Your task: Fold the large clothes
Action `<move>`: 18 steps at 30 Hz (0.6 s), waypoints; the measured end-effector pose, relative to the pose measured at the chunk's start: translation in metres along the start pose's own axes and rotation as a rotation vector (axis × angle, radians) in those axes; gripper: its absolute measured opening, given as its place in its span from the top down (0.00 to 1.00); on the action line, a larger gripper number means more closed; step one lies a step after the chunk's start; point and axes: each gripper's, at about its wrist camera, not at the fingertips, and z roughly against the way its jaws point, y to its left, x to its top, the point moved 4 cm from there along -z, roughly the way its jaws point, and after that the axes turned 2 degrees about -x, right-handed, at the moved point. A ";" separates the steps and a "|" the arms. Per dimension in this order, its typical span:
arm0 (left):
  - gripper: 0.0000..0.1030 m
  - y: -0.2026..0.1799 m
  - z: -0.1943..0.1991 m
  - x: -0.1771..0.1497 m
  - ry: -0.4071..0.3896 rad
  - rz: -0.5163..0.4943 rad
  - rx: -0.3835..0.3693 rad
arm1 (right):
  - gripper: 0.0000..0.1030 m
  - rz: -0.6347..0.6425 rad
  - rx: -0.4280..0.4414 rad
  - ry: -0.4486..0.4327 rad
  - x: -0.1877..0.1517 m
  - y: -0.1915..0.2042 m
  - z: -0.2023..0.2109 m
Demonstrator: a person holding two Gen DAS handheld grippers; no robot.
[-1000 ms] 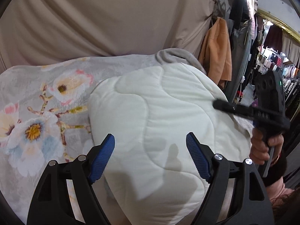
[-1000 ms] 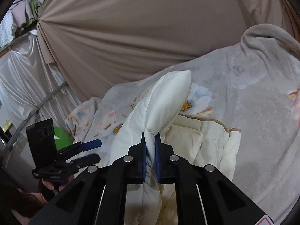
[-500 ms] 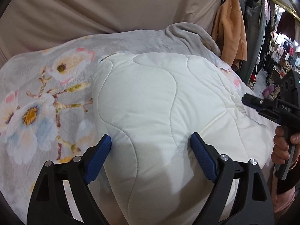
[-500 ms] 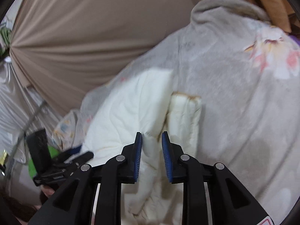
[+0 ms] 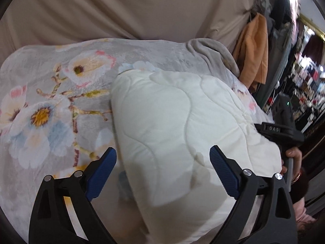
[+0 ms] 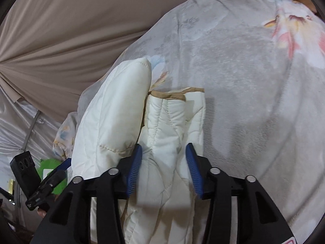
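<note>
On plush floral blanket [image 5: 50, 93], puffy cream quilted garment [image 5: 172, 122] folded, both hand-held grippers [image 5: 162, 172] [image 6: 162, 170] spread wide.

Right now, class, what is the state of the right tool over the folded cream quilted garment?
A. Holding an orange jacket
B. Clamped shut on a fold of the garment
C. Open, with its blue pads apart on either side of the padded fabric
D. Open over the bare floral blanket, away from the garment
C: in the right wrist view the right tool shows its blue pads spread wide, with the folded cream quilted garment lying loose between them.
</note>
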 end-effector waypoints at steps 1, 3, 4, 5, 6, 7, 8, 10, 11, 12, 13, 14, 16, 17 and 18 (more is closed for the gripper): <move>0.11 0.007 0.000 0.000 0.004 0.025 -0.010 | 0.51 0.004 -0.006 0.007 -0.001 0.001 -0.003; 0.11 0.024 -0.006 -0.002 0.031 0.095 -0.024 | 0.50 -0.004 -0.003 0.000 -0.001 0.000 -0.002; 0.11 0.029 -0.010 -0.005 0.044 0.122 -0.039 | 0.50 -0.013 0.010 -0.002 -0.002 0.002 -0.001; 0.11 0.033 -0.016 -0.007 0.070 0.152 -0.066 | 0.47 -0.015 0.013 -0.003 -0.001 0.002 -0.001; 0.11 0.034 -0.022 -0.009 0.092 0.170 -0.090 | 0.45 -0.011 0.009 0.000 -0.001 0.003 -0.003; 0.11 0.033 -0.027 -0.011 0.106 0.177 -0.110 | 0.45 -0.004 -0.003 0.006 -0.001 0.003 -0.005; 0.11 0.030 -0.031 -0.012 0.114 0.177 -0.122 | 0.44 0.003 -0.019 0.014 -0.001 0.003 -0.008; 0.10 0.023 -0.037 -0.010 0.113 0.154 -0.132 | 0.43 0.012 -0.034 0.026 -0.002 0.004 -0.013; 0.08 0.018 -0.039 -0.009 0.115 0.143 -0.134 | 0.41 0.014 -0.036 0.028 -0.002 0.004 -0.014; 0.07 0.013 -0.043 -0.008 0.116 0.134 -0.137 | 0.41 0.014 -0.037 0.029 -0.002 0.003 -0.015; 0.04 0.010 -0.047 -0.008 0.118 0.126 -0.126 | 0.41 0.009 -0.041 0.024 -0.002 0.003 -0.015; 0.04 0.007 -0.051 -0.007 0.116 0.119 -0.109 | 0.41 0.008 -0.048 0.015 -0.002 0.003 -0.013; 0.04 0.001 -0.055 -0.006 0.112 0.094 -0.075 | 0.41 0.014 -0.076 -0.022 -0.002 0.003 -0.006; 0.04 -0.003 -0.057 -0.005 0.111 0.075 -0.053 | 0.40 0.016 -0.084 -0.030 -0.003 0.002 -0.004; 0.04 -0.006 -0.058 -0.005 0.109 0.059 -0.034 | 0.38 0.008 -0.089 -0.032 -0.005 0.000 -0.003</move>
